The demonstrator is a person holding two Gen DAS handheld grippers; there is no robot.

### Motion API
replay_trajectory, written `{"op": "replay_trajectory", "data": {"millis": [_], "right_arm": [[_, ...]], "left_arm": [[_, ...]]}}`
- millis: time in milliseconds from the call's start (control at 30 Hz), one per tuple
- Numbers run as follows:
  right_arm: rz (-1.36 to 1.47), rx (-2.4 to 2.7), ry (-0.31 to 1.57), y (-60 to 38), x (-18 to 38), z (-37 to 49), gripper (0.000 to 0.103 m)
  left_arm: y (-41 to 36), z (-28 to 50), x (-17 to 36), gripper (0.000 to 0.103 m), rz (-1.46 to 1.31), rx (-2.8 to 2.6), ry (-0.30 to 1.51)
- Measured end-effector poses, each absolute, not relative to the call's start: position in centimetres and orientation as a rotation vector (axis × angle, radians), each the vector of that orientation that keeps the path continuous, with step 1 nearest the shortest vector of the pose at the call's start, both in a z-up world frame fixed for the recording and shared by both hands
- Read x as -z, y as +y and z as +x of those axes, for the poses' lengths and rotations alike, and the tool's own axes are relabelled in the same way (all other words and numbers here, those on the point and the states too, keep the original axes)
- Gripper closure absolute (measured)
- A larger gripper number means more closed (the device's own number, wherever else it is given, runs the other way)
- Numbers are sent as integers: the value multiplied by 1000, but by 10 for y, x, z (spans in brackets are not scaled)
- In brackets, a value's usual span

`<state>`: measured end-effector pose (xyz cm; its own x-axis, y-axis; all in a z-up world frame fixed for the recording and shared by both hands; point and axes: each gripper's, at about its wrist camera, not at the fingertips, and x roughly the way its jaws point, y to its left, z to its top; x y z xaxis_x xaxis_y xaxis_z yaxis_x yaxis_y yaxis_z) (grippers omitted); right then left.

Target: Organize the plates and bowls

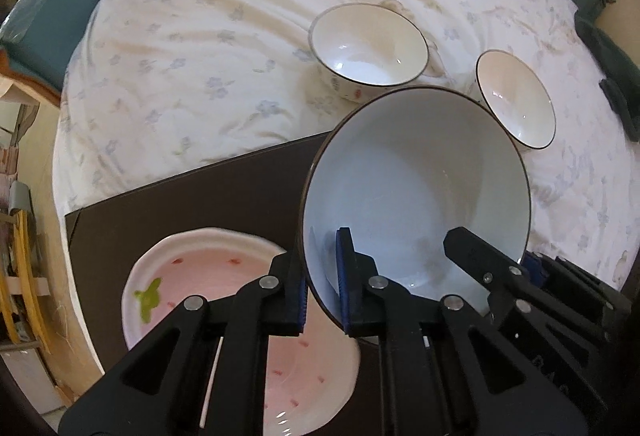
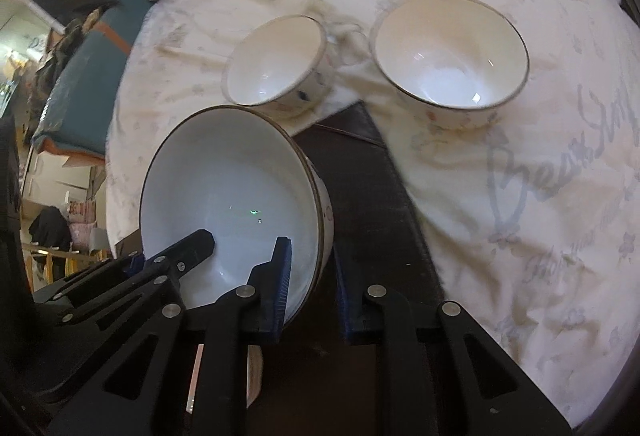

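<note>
White bowl (image 1: 416, 203) is off the surface and tilted, clamped at its rim from two sides, just above the dark mat (image 1: 192, 203). Your left gripper (image 1: 322, 290) is pinched shut on the near-left rim, one pad inside, one outside. Your right gripper (image 2: 308, 294) grips the opposite rim the same way, jaws narrow, pads on the wall. Both point steeply down at the mat.

Progress, by my read: early. Pink plate (image 1: 224, 300) already sits on the mat, directly under the held bowl. Two more bowls remain out on the floral cloth (image 1: 168, 55) beyond the mat's far edge: floral bowl (image 1: 368, 47) and plain-rimmed bowl (image 1: 516, 99), well apart from the plate. Nothing is stacked yet. Those two likely come next.
</note>
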<state>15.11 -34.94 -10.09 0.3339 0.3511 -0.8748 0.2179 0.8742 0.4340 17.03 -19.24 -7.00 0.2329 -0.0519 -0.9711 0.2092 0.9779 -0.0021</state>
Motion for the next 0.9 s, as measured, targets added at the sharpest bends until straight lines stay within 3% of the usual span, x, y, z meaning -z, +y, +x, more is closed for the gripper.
{"op": "replay_trajectory", "data": {"millis": [467,900], "right_arm": [[468,-250,1248,-283,70,135,81],[371,-359,1377,-214,96,115,81]], "left_arm": [[-100,127,54,92,14,169,1324],[-38,95,89,92,-129,160,1384]]}}
